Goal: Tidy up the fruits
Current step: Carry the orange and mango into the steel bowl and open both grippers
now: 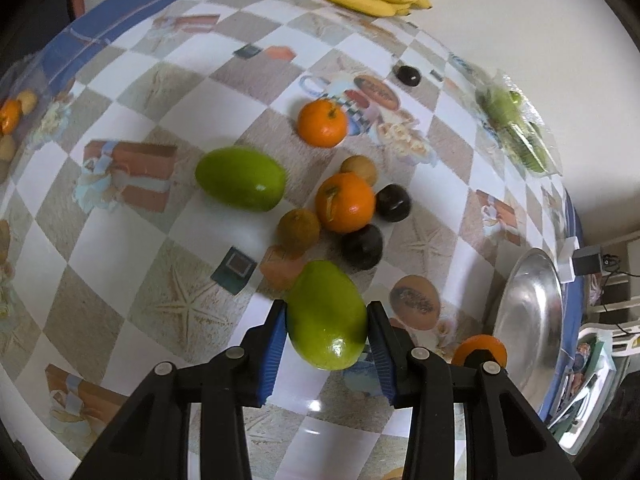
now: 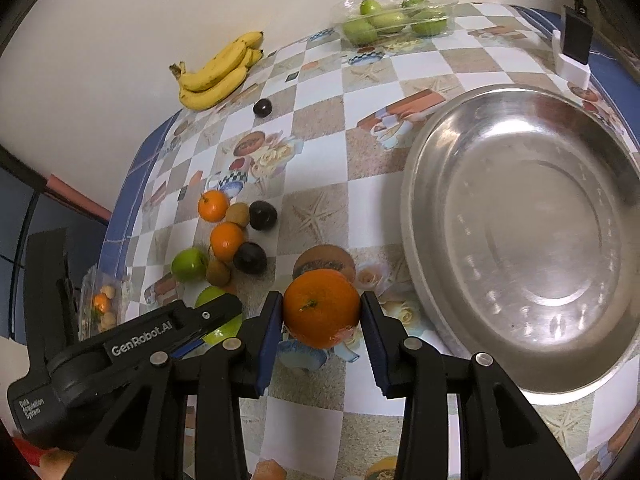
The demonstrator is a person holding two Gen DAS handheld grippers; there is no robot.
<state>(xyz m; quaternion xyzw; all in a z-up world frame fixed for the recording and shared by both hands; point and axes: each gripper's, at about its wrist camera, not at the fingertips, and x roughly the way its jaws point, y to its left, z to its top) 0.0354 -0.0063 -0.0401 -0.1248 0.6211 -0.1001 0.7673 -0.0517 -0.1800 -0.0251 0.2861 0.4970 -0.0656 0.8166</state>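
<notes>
Left gripper: we see our left gripper [image 1: 327,322] clenched on a green fruit [image 1: 326,316], both blue pads pressed to its sides, just beside the loose pile of fruit.
Right gripper: our right gripper [image 2: 322,312] grasps an orange [image 2: 322,307] between its pads, just left of the steel bowl [image 2: 520,120].
Steel bowl: we take it as our landmark; it sits on the checkered tablecloth [image 2: 320,128] with nothing inside.
Loose pile: well left of the bowl we count two more oranges [image 2: 213,205], two dark round fruits [image 2: 263,214], two small brown fruits [image 2: 237,214] and a second green fruit [image 2: 189,265], packed close together.
Lone dark fruit: one dark fruit [image 2: 262,107] lies apart, far left of the bowl and near the bananas [image 2: 216,74].
Bananas: a yellow bunch at the table's far edge by the wall, well left of the bowl.
Clear tray: a plastic clamshell [image 2: 394,14] of green fruits stands beyond the bowl, near the far edge.
Small packet: at the table's left edge, farthest from the bowl, we see a clear packet [image 2: 100,308] with an orange and small pale fruits.
</notes>
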